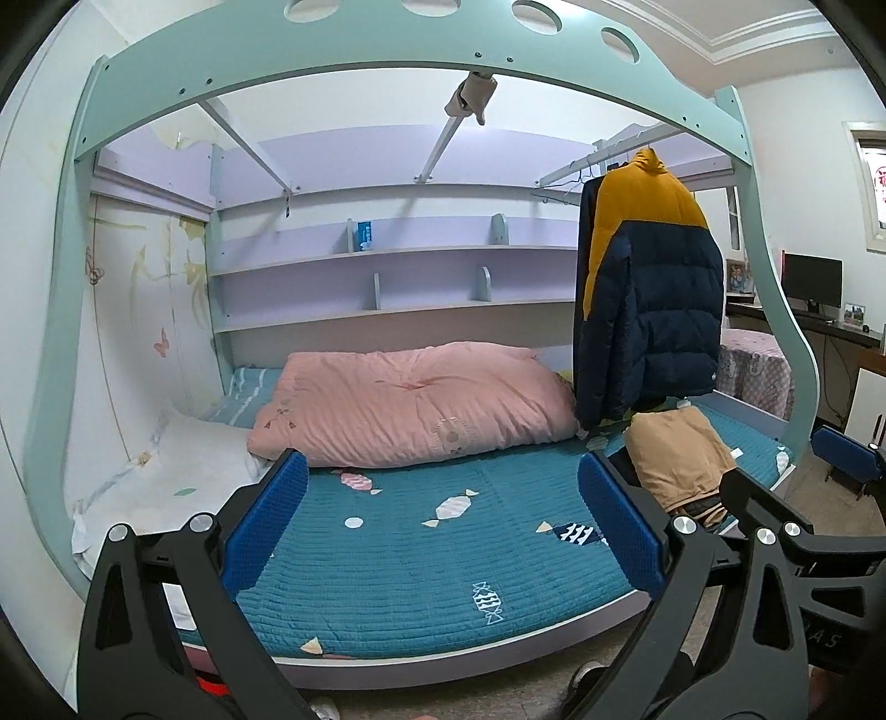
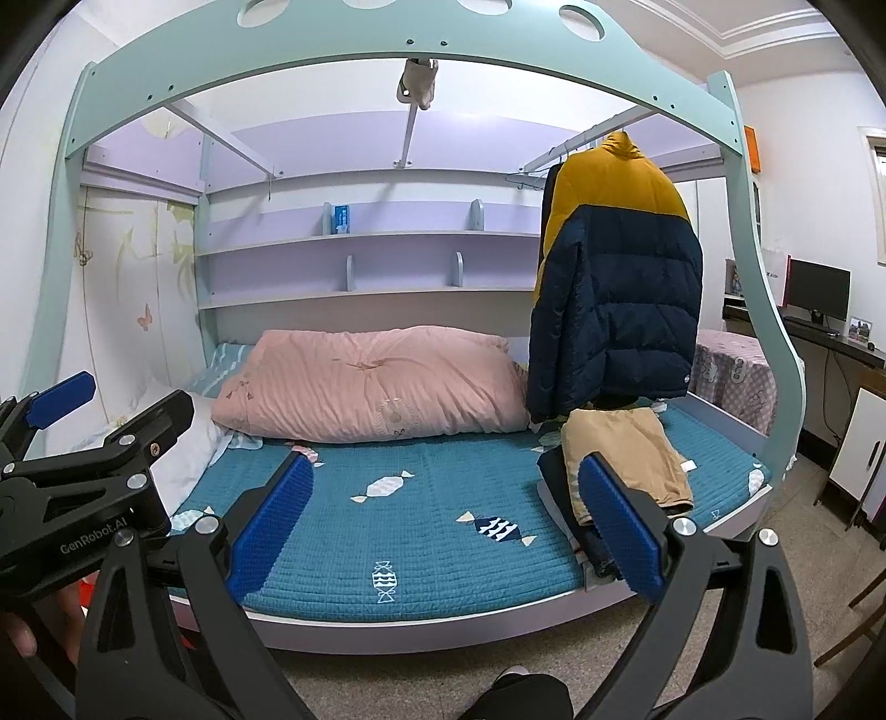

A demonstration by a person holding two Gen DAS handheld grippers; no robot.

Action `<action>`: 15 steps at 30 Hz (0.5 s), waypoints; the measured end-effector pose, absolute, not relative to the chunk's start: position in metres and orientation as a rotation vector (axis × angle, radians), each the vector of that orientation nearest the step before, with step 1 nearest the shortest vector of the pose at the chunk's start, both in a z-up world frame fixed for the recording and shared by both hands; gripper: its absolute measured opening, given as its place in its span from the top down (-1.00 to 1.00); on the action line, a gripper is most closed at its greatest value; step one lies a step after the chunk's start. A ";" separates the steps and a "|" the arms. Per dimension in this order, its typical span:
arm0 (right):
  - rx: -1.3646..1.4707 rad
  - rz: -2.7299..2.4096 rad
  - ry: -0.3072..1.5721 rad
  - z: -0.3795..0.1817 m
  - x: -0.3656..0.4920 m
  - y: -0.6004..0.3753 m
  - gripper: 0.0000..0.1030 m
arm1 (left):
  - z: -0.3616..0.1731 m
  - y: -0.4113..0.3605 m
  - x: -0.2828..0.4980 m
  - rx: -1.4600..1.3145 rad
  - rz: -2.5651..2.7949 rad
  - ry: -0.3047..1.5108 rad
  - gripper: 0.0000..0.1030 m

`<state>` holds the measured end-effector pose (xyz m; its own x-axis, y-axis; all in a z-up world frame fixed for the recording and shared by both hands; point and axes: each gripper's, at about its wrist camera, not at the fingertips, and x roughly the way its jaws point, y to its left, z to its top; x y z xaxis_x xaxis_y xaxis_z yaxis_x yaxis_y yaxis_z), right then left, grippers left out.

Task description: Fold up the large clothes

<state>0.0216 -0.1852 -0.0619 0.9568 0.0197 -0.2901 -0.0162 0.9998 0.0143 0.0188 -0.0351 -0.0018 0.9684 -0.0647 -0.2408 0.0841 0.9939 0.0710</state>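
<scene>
A navy and yellow puffer jacket (image 1: pixel 653 293) hangs from a rail at the bed's right end; it also shows in the right wrist view (image 2: pixel 620 288). Folded tan clothing (image 1: pixel 678 459) lies under it on the teal bedspread (image 1: pixel 421 554), with a dark garment (image 2: pixel 559 476) beside it in the right wrist view, where the tan clothing (image 2: pixel 631 454) and the bedspread (image 2: pixel 421 531) also show. My left gripper (image 1: pixel 443 520) is open and empty in front of the bed. My right gripper (image 2: pixel 448 520) is open and empty, its right finger near the tan clothing.
A pink duvet (image 1: pixel 410 404) and a white pillow (image 1: pixel 183 471) lie at the back and left of the bed. The mint bed frame (image 1: pixel 387 50) arches overhead. A desk with a monitor (image 2: pixel 819 291) stands at the right. The other gripper (image 2: pixel 83 476) shows at the left.
</scene>
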 end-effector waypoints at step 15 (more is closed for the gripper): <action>0.012 0.019 0.296 -0.061 0.022 -0.186 -0.82 | -0.003 -0.037 0.018 0.083 -0.071 0.246 -0.91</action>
<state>0.0217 -0.1859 -0.0613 0.9564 0.0208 -0.2914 -0.0173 0.9997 0.0146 0.0176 -0.0368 -0.0027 0.9674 -0.0604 -0.2458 0.0806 0.9941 0.0730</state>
